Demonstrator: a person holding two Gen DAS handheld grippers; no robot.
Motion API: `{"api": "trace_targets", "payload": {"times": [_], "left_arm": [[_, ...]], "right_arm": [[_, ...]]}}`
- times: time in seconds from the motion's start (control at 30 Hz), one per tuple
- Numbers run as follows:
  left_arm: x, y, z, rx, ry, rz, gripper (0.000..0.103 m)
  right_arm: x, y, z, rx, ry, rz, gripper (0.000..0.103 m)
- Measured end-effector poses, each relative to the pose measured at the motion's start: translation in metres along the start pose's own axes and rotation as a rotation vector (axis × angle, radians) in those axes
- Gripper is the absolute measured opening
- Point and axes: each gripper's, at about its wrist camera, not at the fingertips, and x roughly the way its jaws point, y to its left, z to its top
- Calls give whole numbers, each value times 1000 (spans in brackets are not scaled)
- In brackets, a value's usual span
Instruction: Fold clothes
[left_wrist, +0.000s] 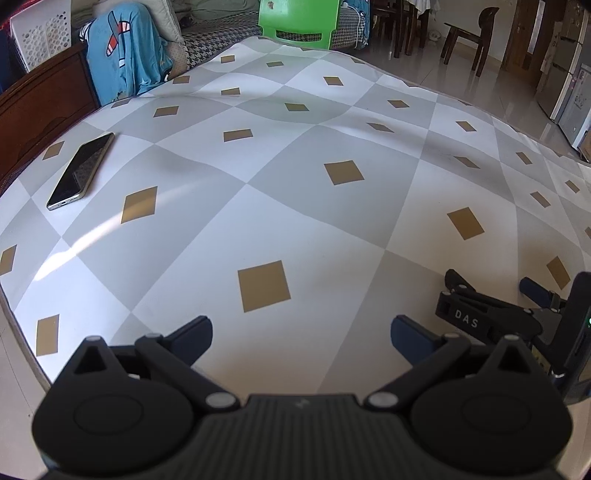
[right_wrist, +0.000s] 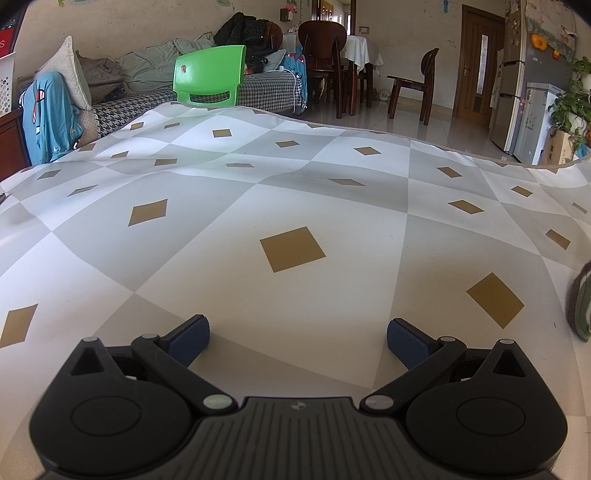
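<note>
Fingers (left_wrist: 195, 334) of the left gripper (left_wrist: 301, 334) stand spread wide over the cloth-covered table (left_wrist: 280, 206) with nothing between them, and the right gripper (right_wrist: 298, 338) is likewise spread and empty, its ribbed blue pads (right_wrist: 406, 341) hanging just above the checked cloth. In the left view the right gripper (left_wrist: 491, 291) shows at the lower right edge, close beside the left one. Beyond them the table is bare but for a phone (left_wrist: 80, 171) lying flat near its left edge, well apart from both tools. No garment lies in front of either gripper. The nearest candidate is a grey-green bundle (right_wrist: 581, 306) at the right edge of the right view, on the table to that gripper's right; too little of it shows to say what it is. A blue garment (left_wrist: 125, 51) hangs over furniture beyond the far left corner of the table, near a green chair (left_wrist: 299, 20). Whichever is meant, fabric like this should be light, limp and easily bunched: it will sag from any single pinch, slide readily on the smooth cloth, and cannot break. The sound hold is probably a pinch through one layer at a hem, collar or shoulder seam, one gripper at each corner, so the piece can be drawn flat on the open middle of the table before any fold.
</note>
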Motion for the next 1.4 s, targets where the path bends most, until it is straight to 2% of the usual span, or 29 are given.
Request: {"api": "trace_targets", "payload": {"times": [0.3,0.43,0.87,1.4], "left_arm": [[1,6,-3,12,13,1,103],[3,10,-4,-10,29,-25,103],[4,-1,-10,58,40,-43,103],[11,1,-20,75,79,-42,103]], "right_arm": [[0,0,0,0,0,0,103],[0,0,0,0,0,0,103],[0,0,0,0,0,0,103],[0,0,0,0,0,0,103]]}}
